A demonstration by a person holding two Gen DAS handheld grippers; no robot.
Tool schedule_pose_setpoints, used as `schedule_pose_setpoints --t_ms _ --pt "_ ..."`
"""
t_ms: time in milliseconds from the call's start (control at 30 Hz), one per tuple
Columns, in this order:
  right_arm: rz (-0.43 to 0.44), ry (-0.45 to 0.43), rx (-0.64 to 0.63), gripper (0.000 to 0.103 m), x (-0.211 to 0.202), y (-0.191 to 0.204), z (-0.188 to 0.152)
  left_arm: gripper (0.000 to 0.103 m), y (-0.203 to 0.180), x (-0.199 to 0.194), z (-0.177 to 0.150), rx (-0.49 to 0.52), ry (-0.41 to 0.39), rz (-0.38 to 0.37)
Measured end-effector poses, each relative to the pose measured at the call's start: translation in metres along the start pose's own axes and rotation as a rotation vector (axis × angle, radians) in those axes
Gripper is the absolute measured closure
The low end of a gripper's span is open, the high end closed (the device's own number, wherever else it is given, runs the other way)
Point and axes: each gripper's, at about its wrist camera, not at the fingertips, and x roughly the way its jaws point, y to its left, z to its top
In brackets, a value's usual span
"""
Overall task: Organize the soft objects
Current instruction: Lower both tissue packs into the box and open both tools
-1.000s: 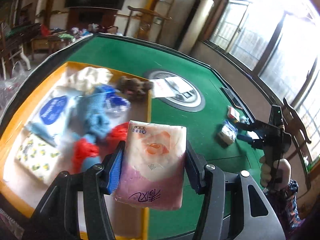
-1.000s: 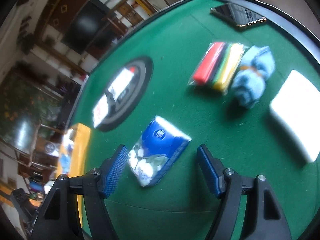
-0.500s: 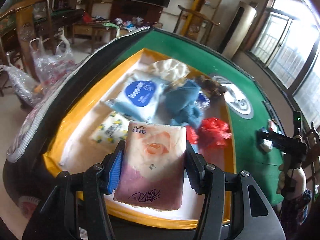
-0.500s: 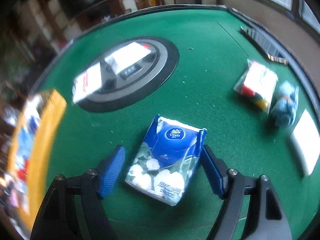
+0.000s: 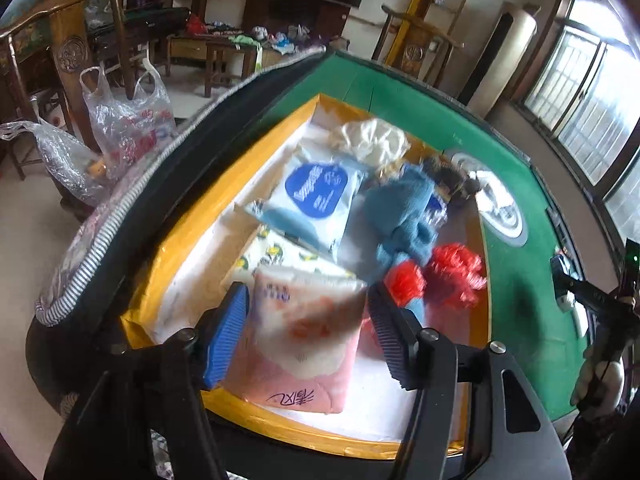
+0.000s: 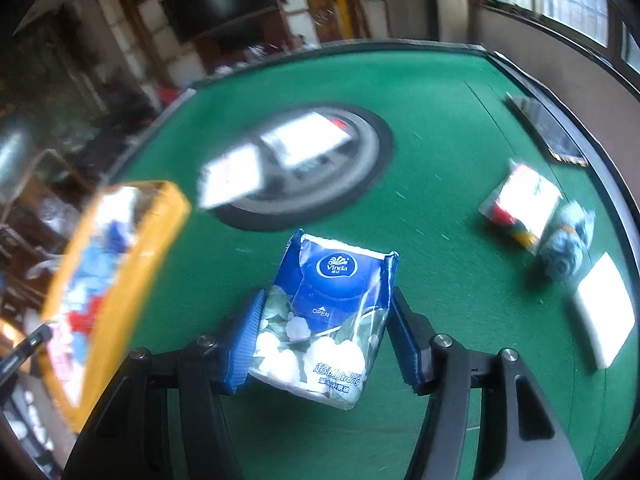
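My left gripper (image 5: 306, 330) hangs over the near end of the yellow box (image 5: 188, 220). Its jaws stand slightly wider than the pink tissue pack (image 5: 304, 338), which looks blurred between them with a gap at each pad. My right gripper (image 6: 324, 340) is shut on the blue Vinda tissue pack (image 6: 324, 316) just above the green table (image 6: 440, 184). The yellow box also shows in the right wrist view (image 6: 120, 256) at the left.
The box holds a white and blue wipes pack (image 5: 316, 200), a blue cloth (image 5: 408, 216), red pompoms (image 5: 452, 276), a cream cloth (image 5: 368, 140) and a lemon-print pack (image 5: 280, 256). On the table lie a coloured packet (image 6: 520, 204), a blue roll (image 6: 564, 248) and a white pad (image 6: 604, 312).
My left gripper has opened slightly over the box and the pink pack has slipped lower between the pads. My right gripper has closed on the blue tissue pack and raised it.
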Motion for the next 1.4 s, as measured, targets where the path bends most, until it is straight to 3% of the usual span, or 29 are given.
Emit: schedule_pose_setpoints --t_ms 233,433,600,700,800,900,933,1000,1200,1400 --pt "0.318 0.013 -0.204 0.048 -0.020 0.098 -0.005 0.040 0.018 -0.019 0.007 -0.107 -0.085 -0.037" --pt "0.545 0.220 -0.345 0.048 0.011 0.192 -0.030 0.040 0.032 -0.022 0.007 -0.169 -0.102 -0.054" --pt "0.639 0.377 -0.402 0.048 0.042 0.247 -0.055 0.040 0.046 -0.024 0.005 -0.204 -0.113 -0.051" --pt "0.628 0.441 -0.436 0.048 0.061 0.265 -0.068 0.040 0.050 -0.022 0.005 -0.210 -0.110 -0.048" --pt "0.536 0.413 -0.493 0.048 0.064 0.275 -0.073 0.040 0.050 -0.015 0.005 -0.210 -0.088 -0.040" --pt "0.380 0.353 -0.534 0.049 0.069 0.273 -0.075 0.040 0.045 -0.008 0.005 -0.196 -0.073 -0.047" --pt "0.339 0.334 -0.542 0.054 0.070 0.271 -0.075 0.040 0.043 -0.006 0.006 -0.190 -0.071 -0.053" --pt "0.311 0.306 -0.558 0.055 0.069 0.271 -0.075 0.040 0.039 -0.001 0.007 -0.182 -0.063 -0.056" --pt "0.338 0.287 -0.620 0.050 0.063 0.282 -0.083 0.040 0.026 0.011 0.009 -0.158 -0.039 -0.044" --pt "0.370 0.158 -0.524 0.037 0.027 0.235 -0.068 0.040 0.008 0.023 0.011 -0.103 0.012 -0.068"
